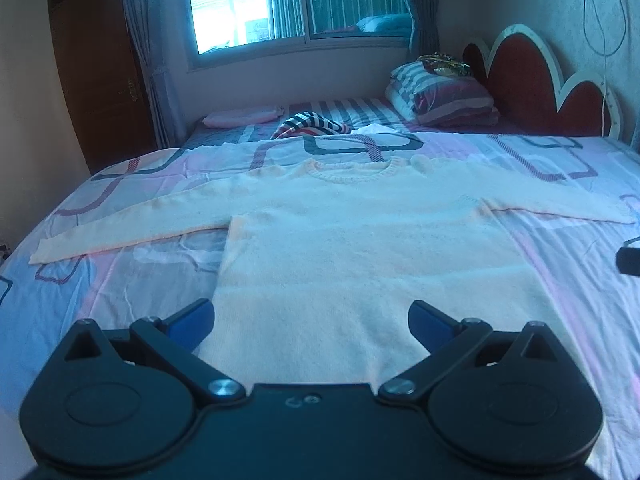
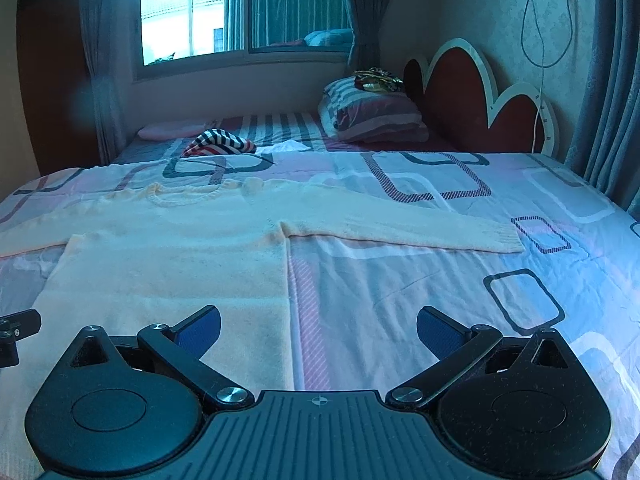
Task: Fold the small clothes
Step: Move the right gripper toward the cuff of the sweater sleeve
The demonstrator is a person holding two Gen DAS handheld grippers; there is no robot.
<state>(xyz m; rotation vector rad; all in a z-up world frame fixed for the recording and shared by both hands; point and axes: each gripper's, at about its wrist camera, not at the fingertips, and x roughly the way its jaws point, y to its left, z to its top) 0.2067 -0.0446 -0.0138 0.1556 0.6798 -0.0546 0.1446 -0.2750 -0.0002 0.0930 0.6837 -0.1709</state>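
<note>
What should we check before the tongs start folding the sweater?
1. Sweater lies flat, front side up: ok.
2. Both sleeves spread out to the sides: ok.
3. Left tongs open and empty, over the hem: ok.
4. Right tongs open and empty, at the sweater's right edge: ok.
5. Nothing lying on the sweater: ok; the striped cloth sits well behind it.
6. Hem lying straight: cannot tell, the tongs hide it.

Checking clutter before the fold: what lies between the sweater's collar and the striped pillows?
In the left wrist view, between the sweater collar and the pillows: patterned bedsheet, a striped garment and a white cloth.
</note>
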